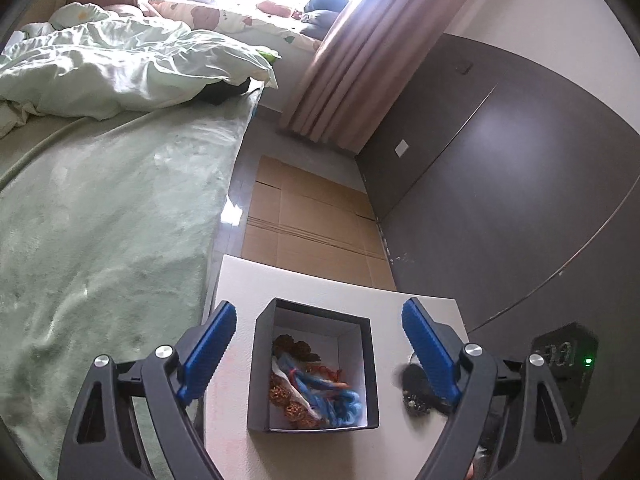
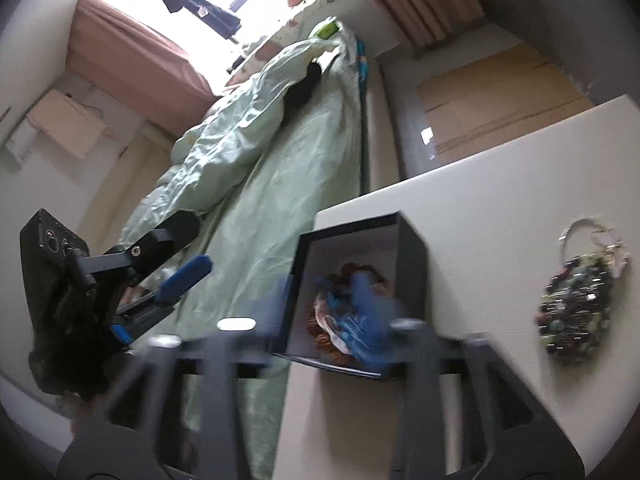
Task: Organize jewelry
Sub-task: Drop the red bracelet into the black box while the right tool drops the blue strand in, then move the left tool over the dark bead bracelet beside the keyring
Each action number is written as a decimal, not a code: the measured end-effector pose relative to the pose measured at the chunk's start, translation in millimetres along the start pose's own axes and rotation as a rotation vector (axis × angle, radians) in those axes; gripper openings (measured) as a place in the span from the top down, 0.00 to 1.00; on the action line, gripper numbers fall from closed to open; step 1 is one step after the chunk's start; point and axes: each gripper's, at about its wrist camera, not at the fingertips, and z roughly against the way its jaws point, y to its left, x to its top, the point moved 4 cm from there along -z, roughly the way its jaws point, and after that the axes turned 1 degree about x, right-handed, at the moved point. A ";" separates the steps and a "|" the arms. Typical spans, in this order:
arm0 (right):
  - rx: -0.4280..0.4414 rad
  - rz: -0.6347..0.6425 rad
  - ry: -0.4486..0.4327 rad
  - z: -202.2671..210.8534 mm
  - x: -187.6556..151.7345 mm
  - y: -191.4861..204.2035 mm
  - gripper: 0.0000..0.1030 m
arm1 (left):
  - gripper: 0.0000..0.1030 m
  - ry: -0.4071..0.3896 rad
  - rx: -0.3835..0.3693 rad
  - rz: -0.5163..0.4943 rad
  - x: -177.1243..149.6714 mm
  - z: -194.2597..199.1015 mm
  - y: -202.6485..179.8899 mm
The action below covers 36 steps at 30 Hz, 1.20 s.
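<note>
Your left gripper (image 1: 318,346) hangs wide open over the black box (image 1: 256,376) of jewelry, your blurred right gripper (image 2: 340,308) looks spread too, and rushing could knock the beaded bracelet (image 2: 576,304) off the table (image 2: 480,184).

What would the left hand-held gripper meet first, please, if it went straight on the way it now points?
Probably the open black box on the white table. The left hand-held gripper is wide open, fingers either side of it, so the jewelry inside lies ahead. Depth is unclear.
</note>
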 end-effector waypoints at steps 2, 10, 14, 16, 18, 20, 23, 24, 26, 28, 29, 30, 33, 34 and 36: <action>-0.008 -0.002 -0.044 12.4 1.8 -3.4 0.17 | 0.20 0.005 0.000 0.001 -1.8 0.4 0.6; -0.090 -0.052 -0.088 47.5 4.8 -29.5 0.17 | 0.10 0.017 -0.003 -0.014 -8.9 4.7 -6.6; -0.125 -0.088 -0.096 61.5 7.6 -40.7 0.17 | 0.08 0.017 0.003 -0.053 -15.6 6.0 -18.8; -0.138 -0.109 -0.099 67.5 8.5 -46.6 0.17 | 0.08 0.026 0.012 -0.067 -20.1 3.9 -23.4; -0.150 -0.124 -0.099 73.3 10.2 -52.3 0.17 | 0.08 0.034 0.019 -0.079 -24.9 2.1 -27.9; -0.171 -0.127 -0.095 79.2 9.8 -57.0 0.13 | 0.08 0.039 0.019 -0.099 -30.0 1.5 -34.9; -0.214 -0.123 -0.098 85.7 9.8 -61.7 0.08 | 0.08 0.040 0.020 -0.121 -36.8 0.1 -44.5; -0.227 -0.123 -0.096 87.6 9.2 -63.6 0.08 | 0.08 0.042 0.018 -0.125 -39.0 -0.9 -47.9; -0.237 -0.131 -0.090 90.4 8.3 -67.1 0.08 | 0.08 0.052 0.015 -0.138 -44.4 -5.1 -55.0; -0.249 -0.136 -0.087 94.0 7.0 -69.8 0.08 | 0.08 0.060 0.014 -0.149 -48.8 -9.0 -60.6; -0.254 -0.138 -0.086 96.1 6.2 -70.9 0.08 | 0.08 0.065 0.013 -0.153 -51.1 -11.3 -63.0; -0.259 -0.143 -0.083 97.9 5.5 -72.6 0.08 | 0.08 0.070 0.012 -0.157 -53.2 -13.5 -65.4; -0.265 -0.169 -0.074 103.4 3.3 -79.5 0.08 | 0.08 0.084 0.008 -0.166 -59.3 -20.4 -72.7; -0.268 -0.173 -0.073 104.3 2.9 -79.9 0.08 | 0.08 0.088 0.007 -0.170 -61.3 -23.1 -75.3; -0.275 -0.185 -0.071 107.8 4.0 -84.4 0.08 | 0.08 0.098 0.004 -0.180 -65.9 -28.6 -80.9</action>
